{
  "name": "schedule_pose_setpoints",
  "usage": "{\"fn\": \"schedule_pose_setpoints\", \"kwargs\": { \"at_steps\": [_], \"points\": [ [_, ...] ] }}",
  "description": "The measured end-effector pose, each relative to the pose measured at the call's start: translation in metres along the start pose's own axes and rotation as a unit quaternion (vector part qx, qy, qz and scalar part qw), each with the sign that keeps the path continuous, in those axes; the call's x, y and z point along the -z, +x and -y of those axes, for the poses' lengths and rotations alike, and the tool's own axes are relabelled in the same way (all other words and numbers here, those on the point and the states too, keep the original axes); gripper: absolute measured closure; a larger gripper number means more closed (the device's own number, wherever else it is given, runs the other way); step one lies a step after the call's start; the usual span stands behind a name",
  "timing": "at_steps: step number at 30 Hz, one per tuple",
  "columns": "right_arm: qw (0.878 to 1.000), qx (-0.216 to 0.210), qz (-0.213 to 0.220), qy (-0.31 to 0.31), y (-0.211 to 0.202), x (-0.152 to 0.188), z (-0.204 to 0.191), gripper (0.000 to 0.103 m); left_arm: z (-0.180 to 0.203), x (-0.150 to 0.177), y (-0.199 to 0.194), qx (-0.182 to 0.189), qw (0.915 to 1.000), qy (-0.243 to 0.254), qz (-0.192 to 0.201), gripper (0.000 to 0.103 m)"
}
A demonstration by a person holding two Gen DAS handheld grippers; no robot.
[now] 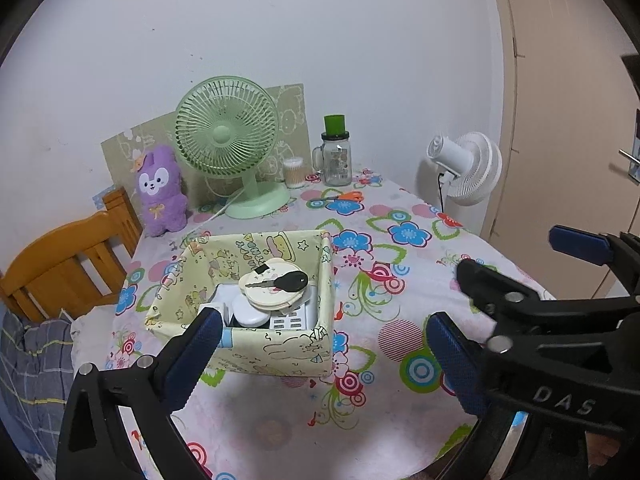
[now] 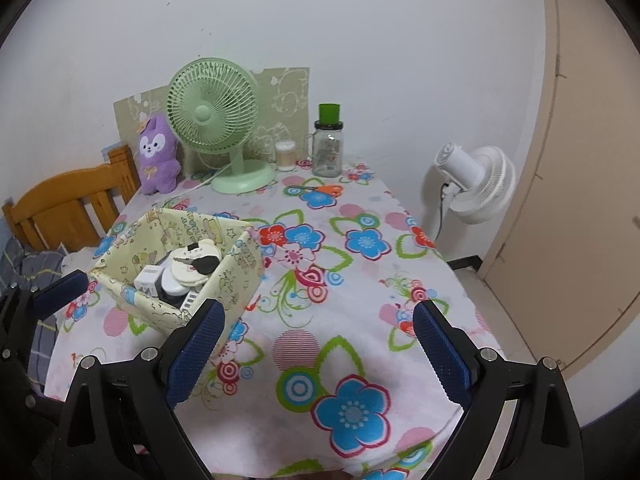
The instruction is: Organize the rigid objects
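Yellow cartoon-print fabric box (image 1: 256, 344) sits on the flowered worktop (image 1: 400, 240), near its left edge. Inside lie a round cream case (image 1: 272, 292) with a black-headed key (image 1: 294, 281) on top, white chargers (image 2: 149, 279) and a white pebble-shaped case (image 1: 249, 314). Left claw (image 1: 320, 360) and right claw (image 2: 316, 354) both gape wide, holding nothing.

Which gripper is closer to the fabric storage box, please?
Left. The left gripper hangs open just before the fabric storage box; the right gripper is open, off to its right.
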State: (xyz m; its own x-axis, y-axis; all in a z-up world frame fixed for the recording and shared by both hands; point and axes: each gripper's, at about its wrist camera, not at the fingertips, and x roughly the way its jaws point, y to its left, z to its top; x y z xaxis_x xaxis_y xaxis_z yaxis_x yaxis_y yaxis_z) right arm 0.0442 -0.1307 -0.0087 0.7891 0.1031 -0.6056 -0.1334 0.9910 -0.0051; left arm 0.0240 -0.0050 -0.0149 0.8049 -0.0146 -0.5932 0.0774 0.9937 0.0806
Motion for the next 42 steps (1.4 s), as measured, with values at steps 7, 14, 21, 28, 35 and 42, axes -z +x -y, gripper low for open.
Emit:
{"fn": "schedule_pose_setpoints", "kwargs": {
  "at_steps": [7,14,21,28,35,42],
  "points": [
    [1.0,0.017,0.018,0.012,-0.019,0.009,0.012,0.003,-0.003,0.005,-0.01,-0.001,0.9999,-0.009,0.011,0.0],
    [0.999,0.029,0.024,0.035,-0.029,0.017,0.023,0.002,-0.006,0.006,-0.018,0.008,0.9999,-0.005,0.014,0.0],
    [0.998,0.043,0.032,0.038,-0.036,0.022,0.025,0.002,-0.013,0.009,-0.022,0.012,0.9999,-0.01,0.006,0.0],
    [0.997,0.057,0.039,0.039,-0.04,0.024,0.023,0.002,-0.016,0.007,-0.026,0.012,0.9998,-0.008,0.015,0.0],
    [0.996,0.066,0.043,0.04,-0.042,0.023,0.02,0.002,-0.019,0.005,-0.026,0.02,0.9995,-0.012,0.022,0.0],
    [0.996,0.061,0.048,0.044,-0.04,0.021,0.018,0.002,-0.022,0.004,-0.025,0.015,0.9995,-0.014,0.026,0.0]
  ]
}}
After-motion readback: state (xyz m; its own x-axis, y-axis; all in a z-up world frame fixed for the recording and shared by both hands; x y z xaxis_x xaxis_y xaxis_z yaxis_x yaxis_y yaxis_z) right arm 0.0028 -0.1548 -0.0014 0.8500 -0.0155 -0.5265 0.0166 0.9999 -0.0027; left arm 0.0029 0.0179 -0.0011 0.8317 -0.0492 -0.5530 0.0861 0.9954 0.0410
